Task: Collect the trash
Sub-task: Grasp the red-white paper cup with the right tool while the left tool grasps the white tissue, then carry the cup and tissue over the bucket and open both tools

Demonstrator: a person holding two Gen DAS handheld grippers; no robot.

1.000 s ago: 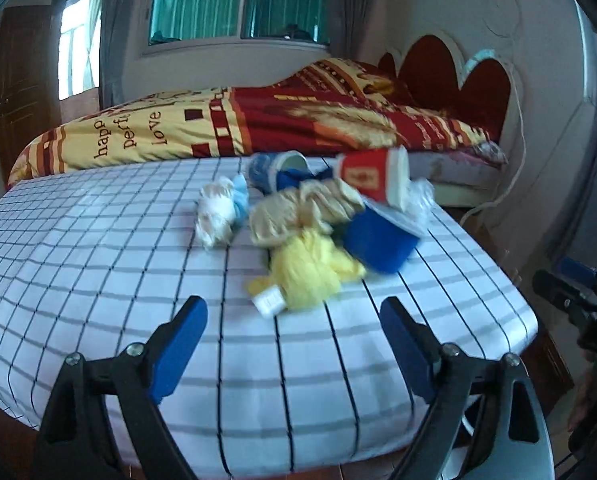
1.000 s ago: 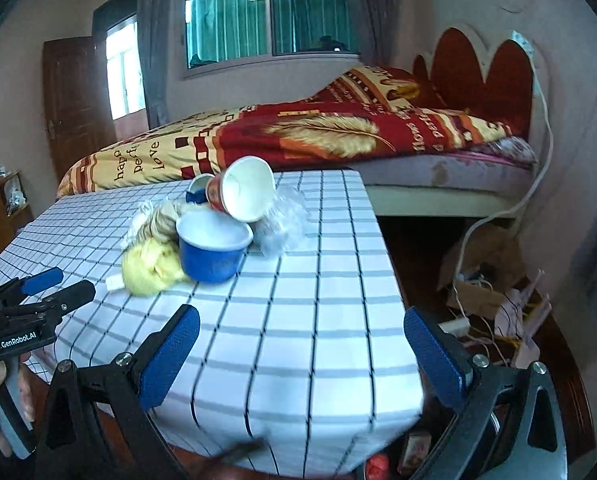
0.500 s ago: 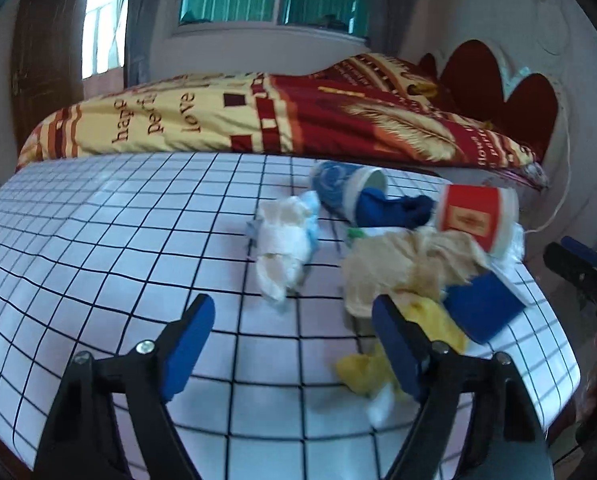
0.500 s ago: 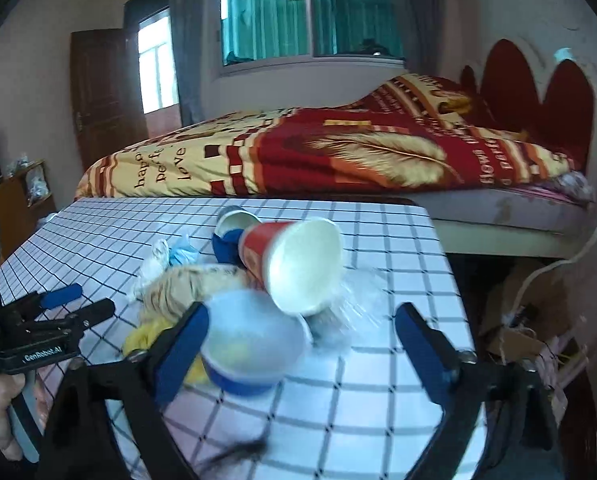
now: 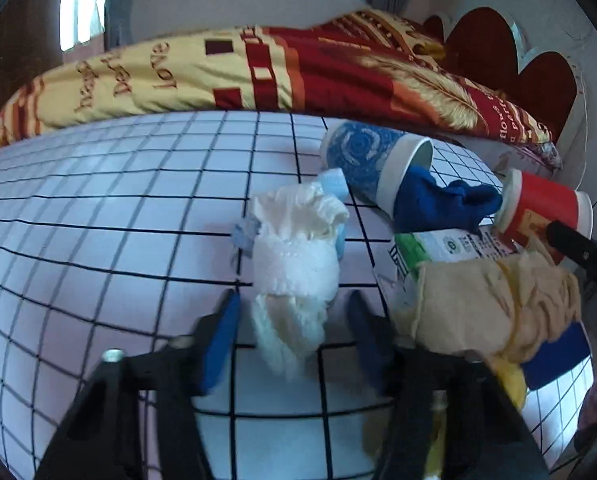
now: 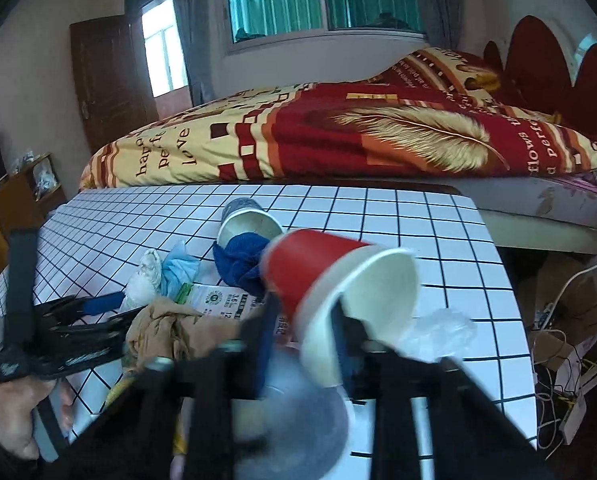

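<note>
The left gripper has been narrowed around the white crumpled tissue on the checked table; the right gripper, once wide, is now closed on the red cup's rim.

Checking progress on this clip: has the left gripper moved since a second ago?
Yes. The left gripper has advanced from the near table edge across the checkered tablecloth, and its fingers now straddle the white crumpled wad.

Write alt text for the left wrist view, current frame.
The left gripper straddles a crumpled white tissue wad on a grid-patterned tablecloth, fingers either side and not yet closed. To the right lies more trash: a tipped blue cup, a blue cloth, a red cup and tan paper.
</note>
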